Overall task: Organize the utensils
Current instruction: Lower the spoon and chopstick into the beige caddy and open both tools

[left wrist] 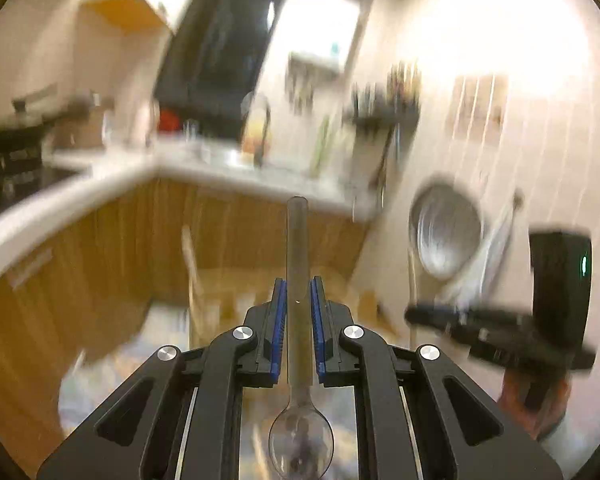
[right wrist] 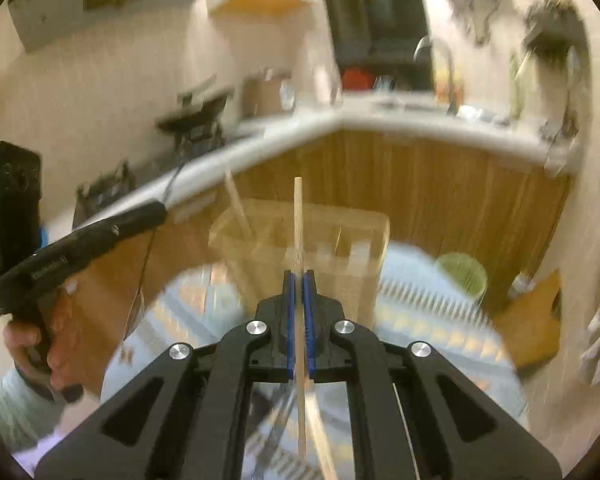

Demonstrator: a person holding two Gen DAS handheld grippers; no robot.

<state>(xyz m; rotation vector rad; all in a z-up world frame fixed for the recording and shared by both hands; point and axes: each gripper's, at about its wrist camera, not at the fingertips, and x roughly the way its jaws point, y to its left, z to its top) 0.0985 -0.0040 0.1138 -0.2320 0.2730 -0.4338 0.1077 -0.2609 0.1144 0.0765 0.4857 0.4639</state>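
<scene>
Clearly, left claw (left wrist: 298,300) grips transparent spoon (left wrist: 299,368).

The left hand-held gripper (left wrist: 299,312) is black with blue pads, clamping a clear spoon (left wrist: 300,432). Beyond the right hand-held gripper (right wrist: 299,300), equally black and blue, stands a pale wooden holder (right wrist: 340,248) on a blue-and-orange patterned cloth (right wrist: 428,312), with a green cup (right wrist: 462,274) to its right.

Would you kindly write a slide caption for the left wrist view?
Left gripper clamps a clear plastic spoon by its handle, bowl toward the camera, kitchen counter blurred beyond.
</scene>
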